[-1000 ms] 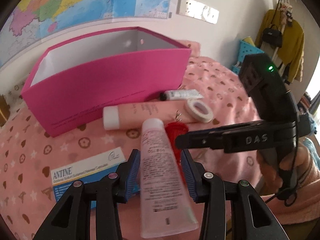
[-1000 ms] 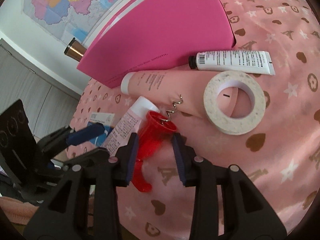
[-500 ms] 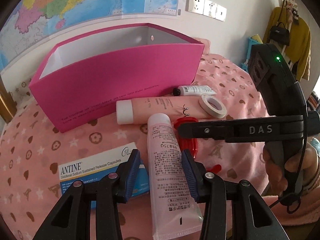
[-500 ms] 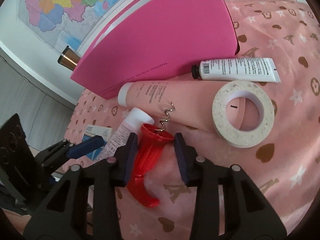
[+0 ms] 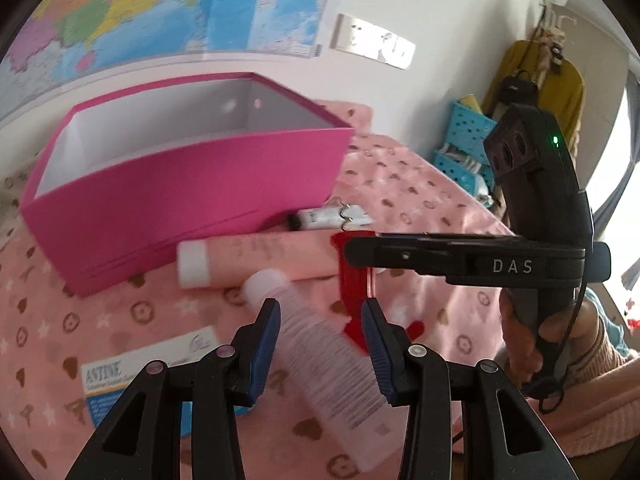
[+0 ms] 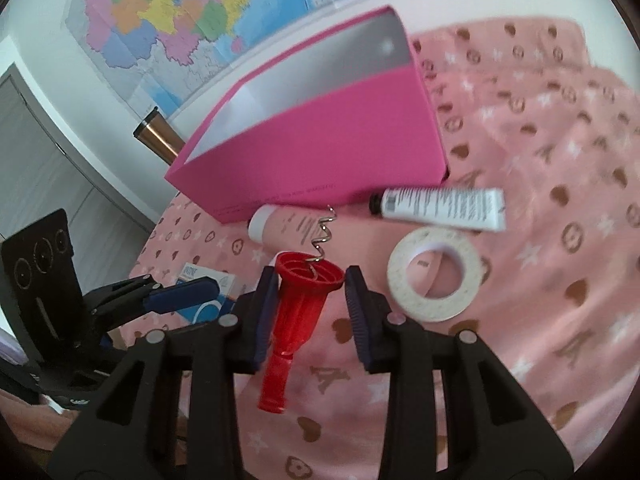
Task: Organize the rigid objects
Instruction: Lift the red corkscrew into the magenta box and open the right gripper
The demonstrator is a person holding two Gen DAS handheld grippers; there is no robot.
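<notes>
Change since half a second ago: we see the red corkscrew (image 6: 300,312) raised off the pink cloth (image 6: 540,280), its screw now standing against the front of the pink box (image 6: 332,152); in the left wrist view the light pink tube (image 5: 320,344) now lies slanted rather than straight between the fingers.
Right gripper (image 6: 310,312): we see its jaws pressed on the corkscrew's red body just below the flared collar, pinching it.
Left gripper (image 5: 320,344): we see its jaws spread, one on each side of the light pink tube; we cannot tell whether the pads touch it.
Corkscrew axis: long axis runs along the gripper's fingers, metal spiral pointing away towards the box, red handle end towards the camera.
Tube axis: white cap points up-left towards the box, crimped end towards us and to the right.
Nearby: peach tube (image 5: 256,252) just before the box; tape roll (image 6: 434,274) and white tube (image 6: 440,208) to the right; blue medicine box (image 5: 152,376) on the left.
</notes>
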